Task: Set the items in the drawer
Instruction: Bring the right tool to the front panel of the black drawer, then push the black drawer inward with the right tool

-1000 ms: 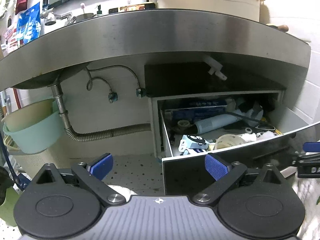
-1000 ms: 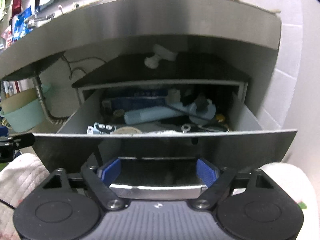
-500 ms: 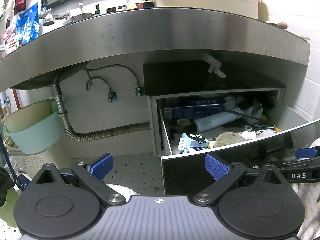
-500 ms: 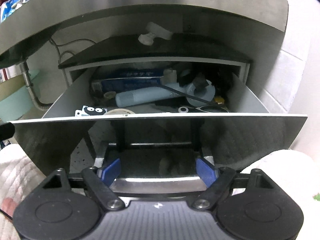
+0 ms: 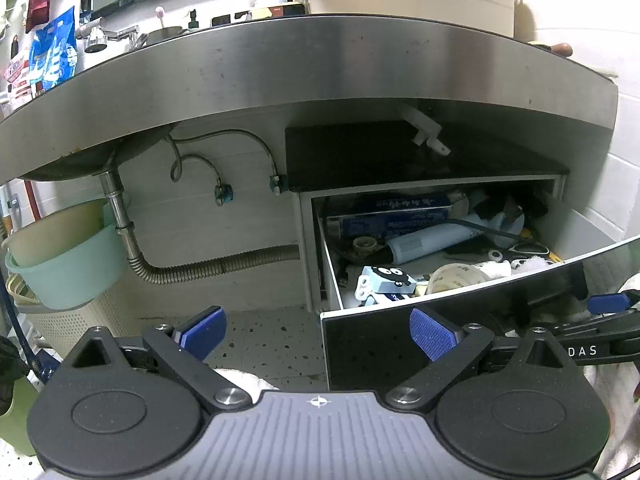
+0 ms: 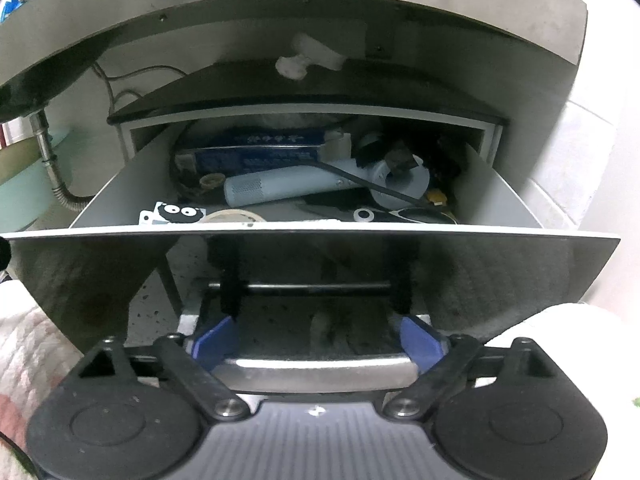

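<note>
The drawer (image 6: 480, 272) stands pulled out under a steel counter, its glossy dark front facing me. Inside lie a blue box (image 6: 256, 152), a pale blue cylinder (image 6: 280, 188), a card with cartoon eyes (image 6: 176, 212) and a tape roll (image 6: 232, 216). My right gripper (image 6: 318, 344) is open, its blue pads straddling the metal handle (image 6: 316, 372) at both ends. My left gripper (image 5: 316, 332) is open and empty, low by the left corner of the drawer front (image 5: 380, 344). One of the right gripper's fingers (image 5: 608, 303) shows at the far right of the left wrist view.
Left of the drawer hang a corrugated drain hose (image 5: 208, 268) and a mint basin (image 5: 68, 276) over a cream basket. The steel counter (image 5: 320, 68) overhangs everything. A tiled wall (image 6: 580, 140) closes the right side. White quilted cloth (image 6: 24, 344) lies low at both sides.
The drawer has slid further out toward me with the right gripper at its handle, showing more of its contents. The left gripper has hardly moved.
</note>
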`<state>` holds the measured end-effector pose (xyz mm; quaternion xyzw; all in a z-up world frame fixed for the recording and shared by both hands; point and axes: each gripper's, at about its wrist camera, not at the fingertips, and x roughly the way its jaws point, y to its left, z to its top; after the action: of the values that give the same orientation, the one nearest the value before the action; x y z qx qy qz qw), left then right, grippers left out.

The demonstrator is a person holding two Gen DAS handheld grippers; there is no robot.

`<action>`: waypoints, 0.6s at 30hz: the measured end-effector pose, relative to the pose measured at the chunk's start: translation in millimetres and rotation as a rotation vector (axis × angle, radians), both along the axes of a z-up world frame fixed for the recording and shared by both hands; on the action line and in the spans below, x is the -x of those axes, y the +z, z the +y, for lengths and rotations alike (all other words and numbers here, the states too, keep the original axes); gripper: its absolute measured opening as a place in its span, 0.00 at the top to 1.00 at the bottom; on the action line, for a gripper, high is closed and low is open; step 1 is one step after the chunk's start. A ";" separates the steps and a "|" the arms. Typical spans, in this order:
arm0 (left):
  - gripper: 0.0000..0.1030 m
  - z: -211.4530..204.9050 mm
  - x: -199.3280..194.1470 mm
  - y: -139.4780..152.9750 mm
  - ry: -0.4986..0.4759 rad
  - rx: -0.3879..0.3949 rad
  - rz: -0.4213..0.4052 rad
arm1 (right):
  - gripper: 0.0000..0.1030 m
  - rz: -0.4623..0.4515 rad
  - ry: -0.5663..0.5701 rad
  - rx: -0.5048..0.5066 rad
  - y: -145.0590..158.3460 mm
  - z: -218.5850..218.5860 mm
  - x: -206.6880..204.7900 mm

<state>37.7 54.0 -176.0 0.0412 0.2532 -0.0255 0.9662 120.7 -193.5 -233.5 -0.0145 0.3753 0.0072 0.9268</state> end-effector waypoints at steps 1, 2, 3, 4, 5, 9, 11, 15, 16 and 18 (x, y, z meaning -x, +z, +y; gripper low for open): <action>0.03 0.2 -0.1 0.1 -0.003 0.002 0.000 | 0.12 0.001 0.000 0.000 -0.5 -0.1 -0.3; 0.03 0.2 -0.2 0.1 -0.003 0.003 0.001 | 0.12 0.002 0.002 -0.001 -0.8 -0.1 -1.0; 0.03 0.2 -0.2 0.1 -0.004 0.003 0.001 | 0.10 0.005 0.004 -0.004 -1.1 -0.2 -1.9; 0.03 0.1 -0.3 0.0 -0.004 0.003 0.001 | 0.07 0.007 0.007 -0.006 -1.5 -0.2 -2.8; 0.03 0.1 -0.4 -0.1 -0.004 0.003 0.001 | 0.07 0.010 0.009 -0.008 -1.9 -0.3 -3.7; 0.03 -0.1 -1.6 -0.3 -0.002 0.003 0.003 | 0.06 0.022 0.019 -0.021 -1.9 -2.7 -6.6; 0.03 -0.1 -1.9 -0.4 -0.003 0.006 0.005 | 0.04 0.030 0.023 -0.021 -2.3 -2.1 -8.2; 0.03 0.1 -0.8 -0.2 -0.004 0.005 0.001 | 0.02 0.039 0.023 -0.020 -3.0 -1.0 -10.3; 0.03 0.0 -0.6 -0.2 -0.004 0.005 0.000 | 0.02 0.041 0.023 -0.020 -3.0 -0.8 -10.3; 0.03 0.2 -1.3 -0.8 -0.004 0.006 0.004 | 0.02 0.042 0.023 -0.020 -2.9 -0.6 -9.9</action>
<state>39.0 54.2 -176.7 0.0388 0.2551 -0.0284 0.9657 130.6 -194.1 -236.4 -0.0096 0.3944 0.0221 0.9186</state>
